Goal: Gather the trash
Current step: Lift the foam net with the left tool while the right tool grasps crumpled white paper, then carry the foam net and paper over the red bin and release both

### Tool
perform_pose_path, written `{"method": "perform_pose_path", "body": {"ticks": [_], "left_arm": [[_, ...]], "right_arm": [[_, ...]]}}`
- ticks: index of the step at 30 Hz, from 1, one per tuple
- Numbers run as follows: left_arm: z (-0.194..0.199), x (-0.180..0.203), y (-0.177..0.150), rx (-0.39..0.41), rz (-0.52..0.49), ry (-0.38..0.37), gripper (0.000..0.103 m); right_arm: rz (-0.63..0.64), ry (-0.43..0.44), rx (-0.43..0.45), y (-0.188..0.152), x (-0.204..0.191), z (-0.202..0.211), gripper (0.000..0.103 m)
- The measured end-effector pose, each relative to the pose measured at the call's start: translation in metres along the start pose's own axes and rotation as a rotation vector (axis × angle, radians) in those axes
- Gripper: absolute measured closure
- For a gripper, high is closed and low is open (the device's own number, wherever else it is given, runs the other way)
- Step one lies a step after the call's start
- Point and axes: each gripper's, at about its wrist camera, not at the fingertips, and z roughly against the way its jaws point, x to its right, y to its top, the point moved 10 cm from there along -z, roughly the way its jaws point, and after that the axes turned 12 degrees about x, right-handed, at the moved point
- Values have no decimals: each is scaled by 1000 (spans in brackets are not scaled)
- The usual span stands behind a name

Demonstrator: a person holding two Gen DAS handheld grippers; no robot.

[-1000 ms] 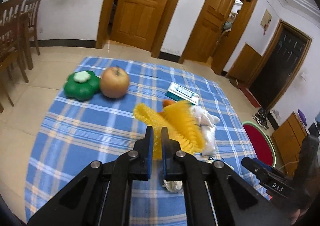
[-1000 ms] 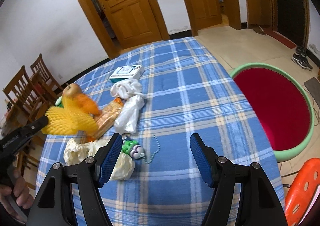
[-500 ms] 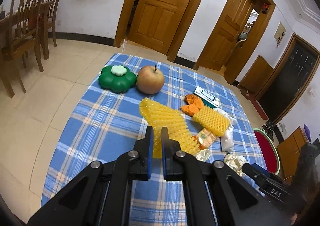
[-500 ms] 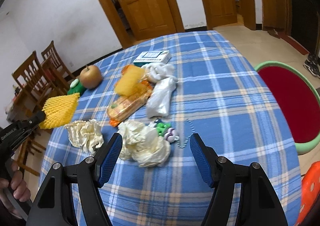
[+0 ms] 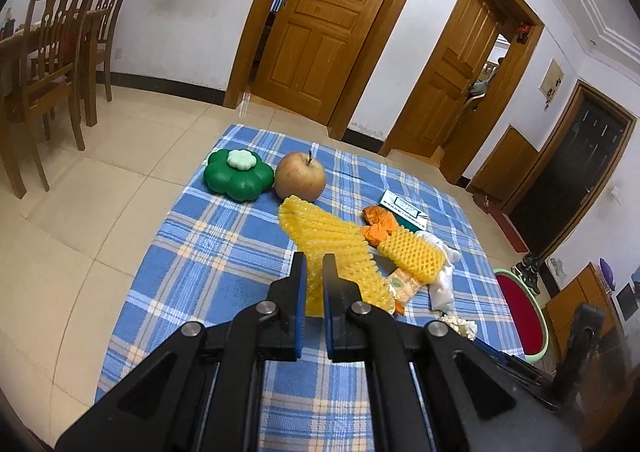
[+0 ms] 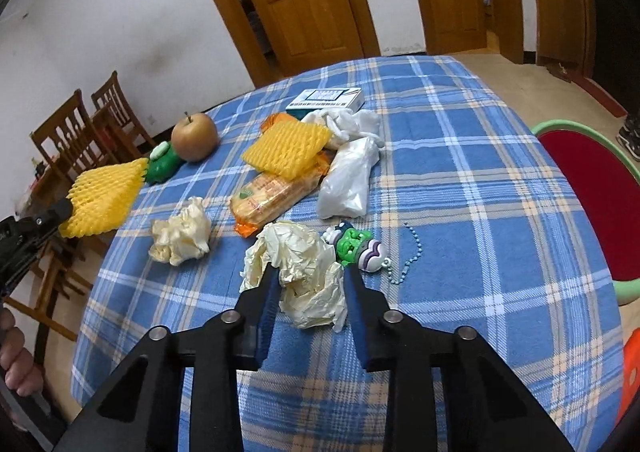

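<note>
My left gripper (image 5: 314,266) is shut on a yellow foam fruit net (image 5: 332,244) and holds it above the left side of the table; the net also shows in the right wrist view (image 6: 104,196). My right gripper (image 6: 309,274) has its fingers on both sides of a crumpled cream paper wad (image 6: 300,272) lying on the blue plaid tablecloth (image 6: 460,212). A second paper wad (image 6: 182,232), another yellow foam net (image 6: 288,148), a snack wrapper (image 6: 272,196) and a white plastic bag (image 6: 348,176) lie mid-table.
An apple (image 6: 195,136), a green flower-shaped box (image 5: 239,174), a small teal-and-white box (image 6: 326,98) and a green toy keychain (image 6: 356,248) lie on the table. A red and green stool (image 6: 588,196) stands at the right. Wooden chairs (image 5: 52,64) stand at the left.
My right gripper has moved down and forward and narrowed around the cream paper wad. My left gripper has carried the foam net further back and left, away from the pile.
</note>
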Motion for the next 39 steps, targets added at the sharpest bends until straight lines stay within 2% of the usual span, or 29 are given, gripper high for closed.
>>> {"method": "perform_pose_path", "body": {"ticks": [7, 14, 28, 39], "left_arm": [[6, 20, -4, -5, -28, -38, 97], [5, 52, -10, -28, -66, -93, 97], [-32, 148, -30, -124, -175, -209, 97], [-73, 243, -58, -198, -311, -321, 97]], "right_arm": [[-24, 11, 69, 13, 4, 24, 84], [-79, -12, 138, 27, 27, 55, 84], [-200, -140, 263, 51, 113, 101, 84], [-317, -265, 284, 51, 196, 113, 84]]}}
